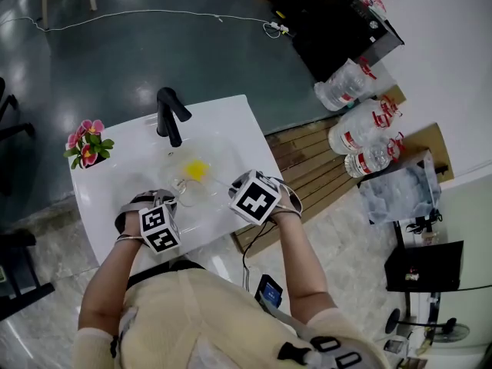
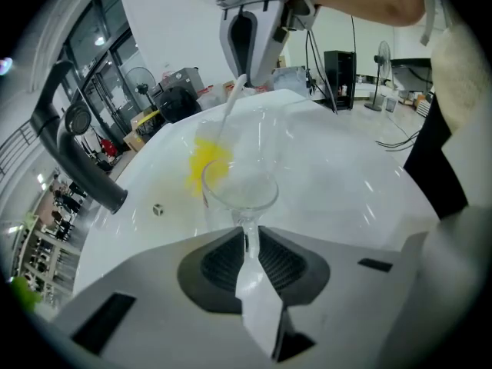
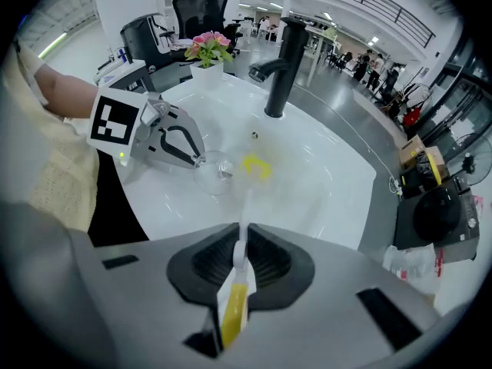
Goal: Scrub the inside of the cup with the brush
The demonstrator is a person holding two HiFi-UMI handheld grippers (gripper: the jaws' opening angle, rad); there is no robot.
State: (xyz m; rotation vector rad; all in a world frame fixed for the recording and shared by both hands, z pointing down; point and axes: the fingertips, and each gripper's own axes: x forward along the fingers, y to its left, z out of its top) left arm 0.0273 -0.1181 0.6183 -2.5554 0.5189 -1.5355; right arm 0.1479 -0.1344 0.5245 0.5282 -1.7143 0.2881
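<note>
left gripper (image 2: 247,235) clamps cup (image 2: 241,189), right gripper (image 3: 241,246) clamps brush (image 3: 247,200)

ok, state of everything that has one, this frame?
left gripper: shut on the cup, by its stem
cup: tilted over the sink, mouth away from that gripper
right gripper: shut on the brush, by its handle
brush: yellow head at the cup's mouth; inside or not, cannot tell
faucet: no water running
flower pot: upright at the sink's corner
</note>
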